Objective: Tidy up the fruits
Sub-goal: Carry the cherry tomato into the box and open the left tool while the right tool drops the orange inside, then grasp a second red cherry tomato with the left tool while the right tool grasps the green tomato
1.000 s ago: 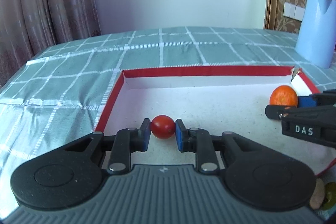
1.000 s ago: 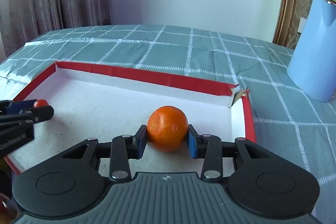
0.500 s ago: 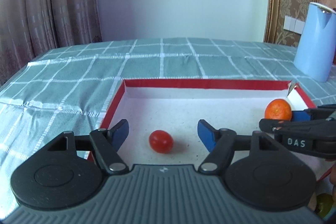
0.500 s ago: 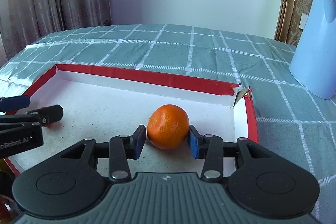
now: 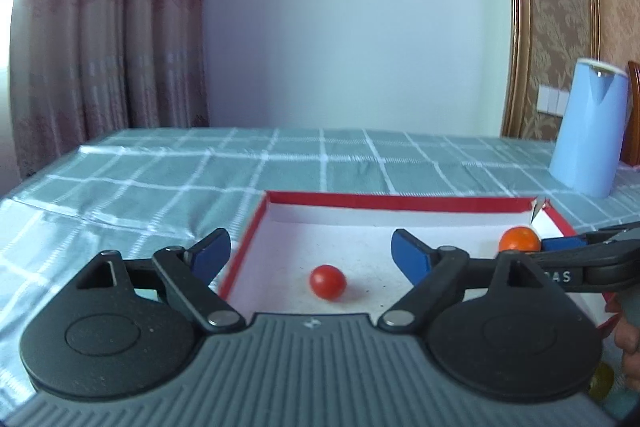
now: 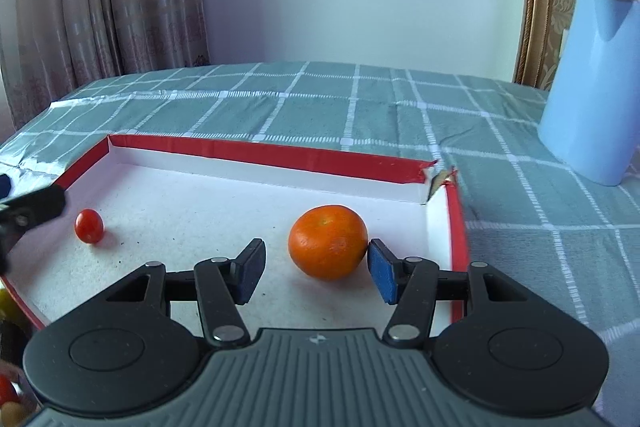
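A small red cherry tomato (image 5: 327, 280) lies on the white floor of a shallow red-rimmed box (image 5: 396, 202). My left gripper (image 5: 311, 256) is open wide and raised above and behind the tomato. An orange mandarin (image 6: 328, 241) lies near the box's right wall (image 6: 456, 223). My right gripper (image 6: 317, 270) is open, its blue pads apart, with the mandarin just ahead between them and close to the right pad. The tomato also shows in the right wrist view (image 6: 89, 225), the mandarin in the left wrist view (image 5: 519, 239).
A tall light blue jug (image 6: 592, 83) stands on the green checked tablecloth (image 6: 320, 99) to the right of the box. The box's far right corner is torn (image 6: 436, 179). Small fruits show at the frame edges: a green one (image 5: 600, 381), a red one (image 6: 6, 389).
My left gripper let go of the tomato, opened wide and lifted back. My right gripper opened and released the mandarin, which now rests on the box floor.
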